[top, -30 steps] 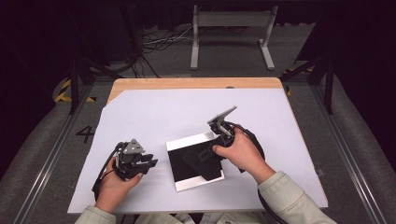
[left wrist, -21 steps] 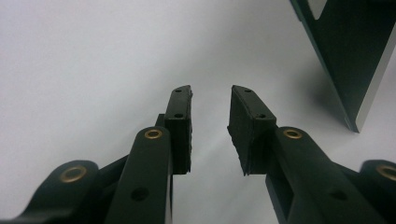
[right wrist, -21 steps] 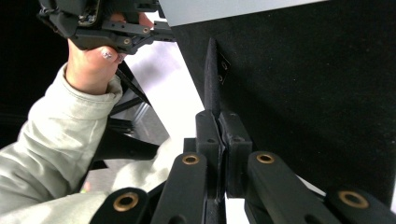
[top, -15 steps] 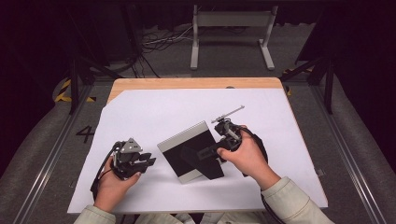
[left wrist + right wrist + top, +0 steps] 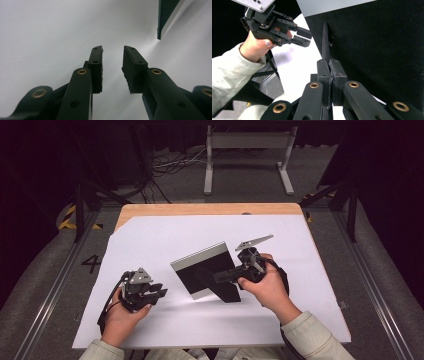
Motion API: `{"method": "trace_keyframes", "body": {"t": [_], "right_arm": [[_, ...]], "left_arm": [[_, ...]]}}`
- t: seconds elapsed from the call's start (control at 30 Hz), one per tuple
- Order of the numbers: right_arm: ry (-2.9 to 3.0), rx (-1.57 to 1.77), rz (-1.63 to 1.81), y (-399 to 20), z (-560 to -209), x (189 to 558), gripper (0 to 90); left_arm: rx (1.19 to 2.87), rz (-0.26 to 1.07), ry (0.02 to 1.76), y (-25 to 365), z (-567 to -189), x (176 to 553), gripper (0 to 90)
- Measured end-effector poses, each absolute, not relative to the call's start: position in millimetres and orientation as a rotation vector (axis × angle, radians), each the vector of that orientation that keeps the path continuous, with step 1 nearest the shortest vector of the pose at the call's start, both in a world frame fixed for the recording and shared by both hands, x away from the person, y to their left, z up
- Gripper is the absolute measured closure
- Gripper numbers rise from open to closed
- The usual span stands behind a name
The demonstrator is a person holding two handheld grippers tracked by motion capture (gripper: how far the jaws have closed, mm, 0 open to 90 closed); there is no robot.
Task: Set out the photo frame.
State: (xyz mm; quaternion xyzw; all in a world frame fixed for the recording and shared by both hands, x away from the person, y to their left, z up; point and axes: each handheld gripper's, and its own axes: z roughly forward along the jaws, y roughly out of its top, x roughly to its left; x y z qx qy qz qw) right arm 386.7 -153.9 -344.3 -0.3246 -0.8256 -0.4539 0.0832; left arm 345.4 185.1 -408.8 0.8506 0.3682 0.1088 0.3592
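Note:
A picture frame point(image 5: 200, 275) with a silver edge and black felt back stands tilted up on its lower edge in the middle of the white table cover point(image 5: 150, 235). My right gripper point(image 5: 226, 276) reaches in from the right and is shut on the frame's thin black stand flap point(image 5: 325, 42), which sticks out from the frame back point(image 5: 374, 37); the right gripper point(image 5: 328, 62) pinches the flap's edge. My left gripper point(image 5: 159, 294) rests low at the left, open with nothing between its fingers, apart from the frame. The left gripper point(image 5: 112, 48) faces bare white surface, with the frame corner point(image 5: 163, 17) at upper right.
The wooden table edge point(image 5: 200, 209) shows past the white cover. On the dark floor beyond stand a grey metal stand point(image 5: 247, 150) and loose cables point(image 5: 170, 162). Metal rails point(image 5: 50, 290) run along both sides of the table.
The frame lay flat on the table a second ago; now it is tipped up on its edge. My right gripper has swung lower and leftward onto the stand flap. The left gripper has kept still.

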Motion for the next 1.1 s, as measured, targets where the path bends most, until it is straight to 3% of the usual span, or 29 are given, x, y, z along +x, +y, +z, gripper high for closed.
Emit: {"method": "trace_keyframes", "body": {"t": [1.1], "right_arm": [[-2.498, -0.911, -1.549, -190, -390, 363, 87.4]], "left_arm": [[2.210, 0.288, 0.914, 176, -409, 349, 69.8]]}}
